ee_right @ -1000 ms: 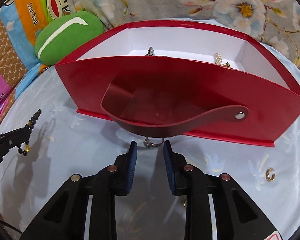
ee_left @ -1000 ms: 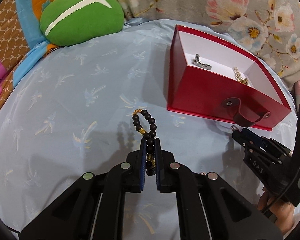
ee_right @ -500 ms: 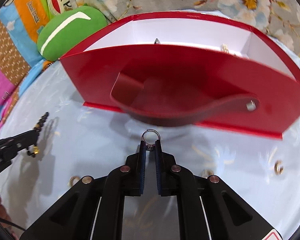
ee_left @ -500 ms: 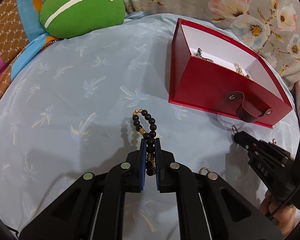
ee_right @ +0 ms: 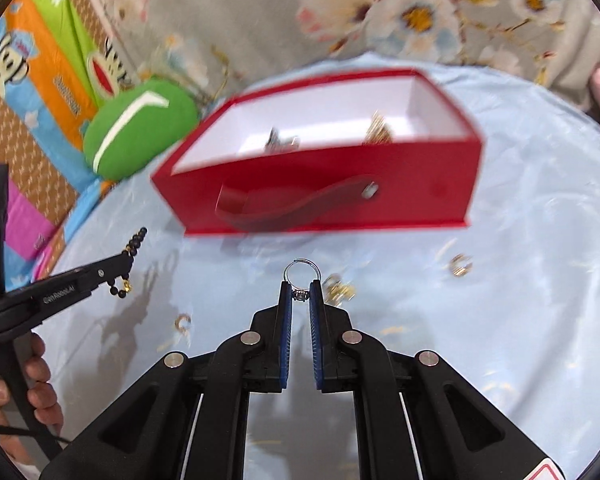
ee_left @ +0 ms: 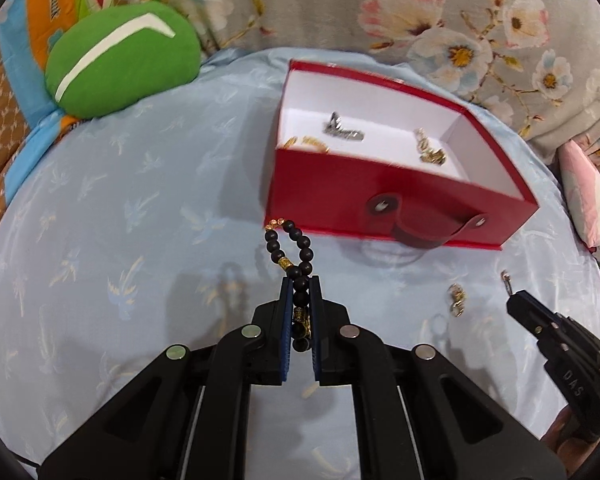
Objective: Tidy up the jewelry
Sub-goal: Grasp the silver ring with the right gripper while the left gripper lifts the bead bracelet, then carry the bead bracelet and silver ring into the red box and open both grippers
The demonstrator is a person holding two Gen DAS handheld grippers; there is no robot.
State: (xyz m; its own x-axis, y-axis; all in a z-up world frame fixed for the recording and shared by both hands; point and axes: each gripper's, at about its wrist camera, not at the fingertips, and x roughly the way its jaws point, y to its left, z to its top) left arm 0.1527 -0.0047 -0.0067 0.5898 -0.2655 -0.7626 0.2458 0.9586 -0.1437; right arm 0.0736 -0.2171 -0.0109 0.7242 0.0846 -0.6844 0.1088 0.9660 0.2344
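Bed sheet (ee_left: 120, 240): pale blue, carries the red box (ee_left: 340, 188).
Red box: open-topped, jewelry pieces inside on its white floor.
Left claw (ee_left: 301, 292): clamped on the black bead bracelet (ee_left: 290, 248), whose loop hangs out toward the box's near wall.
Right claw (ee_right: 300, 292): pinching a silver ring (ee_right: 301, 272), in front of the box.
Loose gold earrings (ee_right: 460, 266): on the sheet before the box.

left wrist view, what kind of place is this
Most likely a bed in a home bedroom: a pale blue printed sheet, a green cushion and a floral blanket behind the red jewelry box.
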